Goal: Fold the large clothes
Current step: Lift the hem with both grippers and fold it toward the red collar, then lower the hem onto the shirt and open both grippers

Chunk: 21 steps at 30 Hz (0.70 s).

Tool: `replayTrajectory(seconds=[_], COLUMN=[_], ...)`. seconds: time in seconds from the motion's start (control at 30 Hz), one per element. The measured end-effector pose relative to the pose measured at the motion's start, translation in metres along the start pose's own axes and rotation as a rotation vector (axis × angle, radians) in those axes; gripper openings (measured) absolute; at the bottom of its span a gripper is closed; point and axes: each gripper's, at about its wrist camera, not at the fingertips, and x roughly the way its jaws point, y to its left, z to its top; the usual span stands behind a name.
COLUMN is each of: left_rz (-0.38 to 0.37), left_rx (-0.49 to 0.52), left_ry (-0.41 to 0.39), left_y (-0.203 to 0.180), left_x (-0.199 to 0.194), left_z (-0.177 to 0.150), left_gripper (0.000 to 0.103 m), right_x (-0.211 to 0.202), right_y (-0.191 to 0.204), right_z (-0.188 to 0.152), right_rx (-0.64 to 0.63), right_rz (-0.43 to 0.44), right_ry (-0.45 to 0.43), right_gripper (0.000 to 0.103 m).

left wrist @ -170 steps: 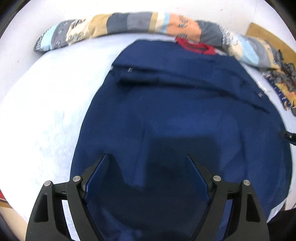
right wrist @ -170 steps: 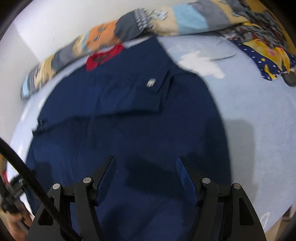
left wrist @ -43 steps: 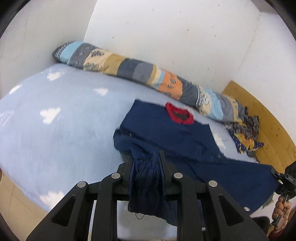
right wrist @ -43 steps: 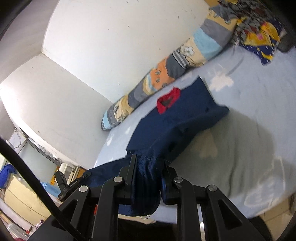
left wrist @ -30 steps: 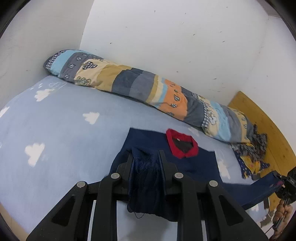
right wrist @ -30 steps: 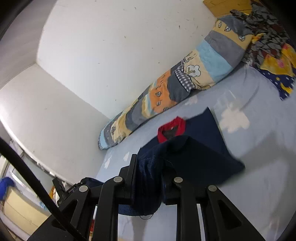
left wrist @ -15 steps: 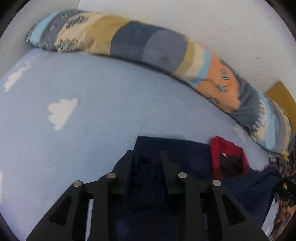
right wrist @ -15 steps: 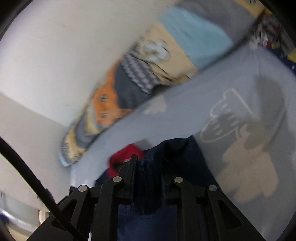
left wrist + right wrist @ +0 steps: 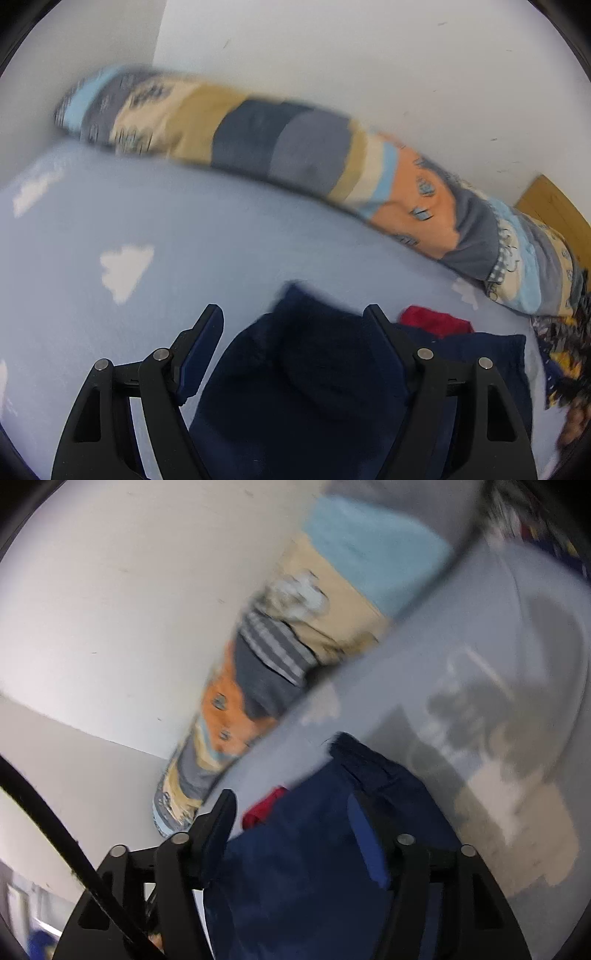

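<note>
**Operator A:** Report the position of the garment.

**Operator B:** The dark navy fabric garment with a red collar (image 9: 325,387) lies on the pale blue bed cover printed with white clouds (image 9: 177,229). Taking the long patchwork bolster pillow (image 9: 288,147) as the landmark: the garment lies on the near side of the pillow, with a strip of bare cover between them. The red collar (image 9: 436,321) is the part of the garment nearest the pillow. The pillow itself runs along the foot of the white wall (image 9: 351,55).

**Operator A:** State of the left gripper (image 9: 293,326).

**Operator B:** Its jaws are opening. Navy fabric lies between them. The left finger (image 9: 201,349) stands clear of the cloth, with blue cover visible in the gap. The right finger sits against the cloth edge; pressure there cannot be confirmed, and the frame is blurred.

**Operator A:** State of the right gripper (image 9: 291,816).

**Operator B:** Its jaws are also opening. In the right wrist view the garment (image 9: 314,867) fills the space between the fingers, and the blue pad of the right-hand finger (image 9: 365,838) shows against the cloth. The collar (image 9: 264,808) appears just beside the left-hand finger, on the side towards the pillow (image 9: 295,664). The view is tilted and blurred.

**Operator A:** Other items?

**Operator B:** A heap of patterned dark and yellow cloth (image 9: 565,354) lies at the far right end of the pillow, next to a wooden panel (image 9: 554,206).
</note>
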Motion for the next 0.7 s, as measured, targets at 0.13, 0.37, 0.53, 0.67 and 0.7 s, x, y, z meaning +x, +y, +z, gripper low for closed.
replayTrajectory(seconds=[0.13, 0.37, 0.53, 0.67, 0.7], left_rz=[-0.01, 0.13, 0.106, 0.087, 0.064], left_rx=[0.166, 0.247, 0.046, 0.096, 0.12], left_ry=[-0.038, 0.074, 0.082, 0.033, 0.021], left_y=[-0.042, -0.032, 0.018, 0.008, 0.0], left_x=[0.0, 0.078, 0.079, 0.037, 0.021], left_z=[-0.015, -0.055, -0.05, -0.052, -0.057], left_gripper=[0.087, 0.087, 0.087, 0.087, 0.087], right_x=[0.019, 0.08, 0.06, 0.034, 0.023], right_y=[0.022, -0.019, -0.085, -0.053, -0.032], right_z=[-0.02, -0.03, -0.013, -0.03, -0.042], right_rx=[-0.152, -0.233, -0.114, -0.262, -0.318], right_rz=[-0.032, -0.179, -0.276, -0.307, -0.286], right_ry=[0.053, 0.096, 0.014, -0.024, -0.018], right_gripper=[0.08, 0.049, 0.002, 0.009, 0.01])
